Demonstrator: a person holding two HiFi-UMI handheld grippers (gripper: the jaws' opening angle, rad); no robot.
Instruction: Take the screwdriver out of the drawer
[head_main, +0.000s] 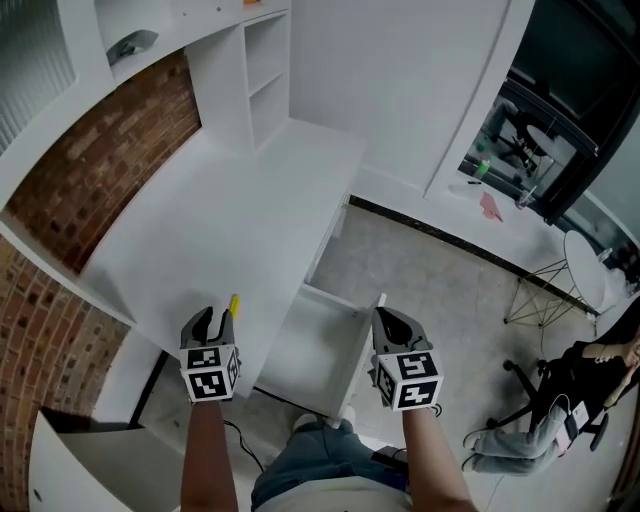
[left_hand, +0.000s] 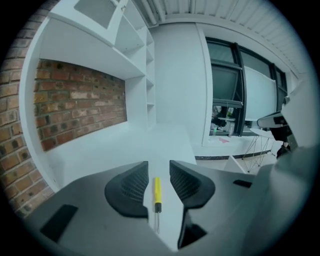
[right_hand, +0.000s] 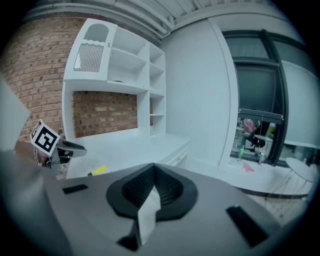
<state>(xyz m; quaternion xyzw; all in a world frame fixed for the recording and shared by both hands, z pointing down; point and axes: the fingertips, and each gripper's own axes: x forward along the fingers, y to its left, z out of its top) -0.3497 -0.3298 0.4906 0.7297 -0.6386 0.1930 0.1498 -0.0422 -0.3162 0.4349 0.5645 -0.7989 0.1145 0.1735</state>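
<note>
The white worktop (head_main: 230, 220) fills the left side, with an open drawer (head_main: 318, 352) beside its near edge. The left tool (head_main: 216, 320) has its jaws apart, gripping nothing. The right tool (head_main: 392, 322) is closed and empty. The yellow screwdriver (head_main: 234, 303) lies on the worktop just ahead of the left tool.

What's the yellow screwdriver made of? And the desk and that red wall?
The screwdriver has a smooth yellow handle, likely plastic, with a black collar; its thin grey shaft is probably metal. The desk is plain matte white, perhaps painted or laminated board. The wall is rough red-brown brick with pale mortar lines.
</note>
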